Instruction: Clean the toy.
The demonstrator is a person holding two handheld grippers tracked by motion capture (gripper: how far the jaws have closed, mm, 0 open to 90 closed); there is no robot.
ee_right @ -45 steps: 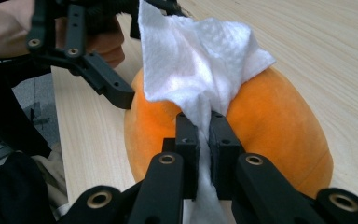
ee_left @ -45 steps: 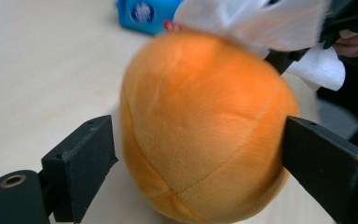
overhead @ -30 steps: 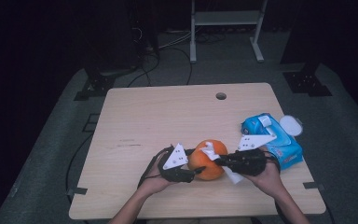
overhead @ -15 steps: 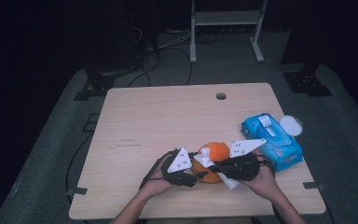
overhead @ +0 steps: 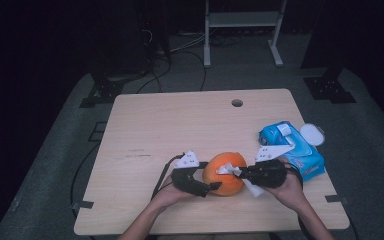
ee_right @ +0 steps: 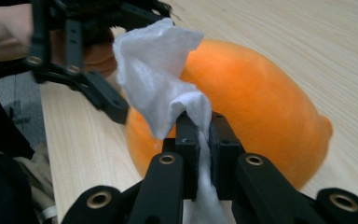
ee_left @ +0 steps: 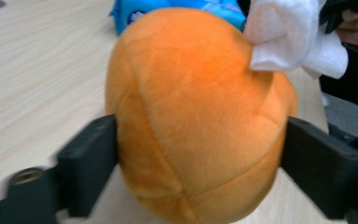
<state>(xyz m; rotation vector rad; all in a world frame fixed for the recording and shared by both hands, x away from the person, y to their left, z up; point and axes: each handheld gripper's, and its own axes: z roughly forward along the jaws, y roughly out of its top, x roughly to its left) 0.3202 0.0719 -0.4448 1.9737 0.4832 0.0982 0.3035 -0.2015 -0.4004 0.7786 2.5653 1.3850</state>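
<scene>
1. My left gripper [overhead: 211, 186] had just been opening, its jaws flanking the orange plush [ee_left: 196, 116] on the table [overhead: 180, 125].
2. My right gripper [ee_right: 204, 122] stayed pinched on a white wipe [ee_right: 161, 79] against the plush.

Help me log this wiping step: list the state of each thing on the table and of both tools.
Orange plush fruit: resting on the table, between the left tool's jaws.
White wipe: crumpled, pinched, touching the fruit's top.
Blue wipes pack: lying flat, lid flipped open.
Left gripper: jaws have just been opening, one on each side of the fruit.
Right gripper: jaws shut on the wipe.
</scene>
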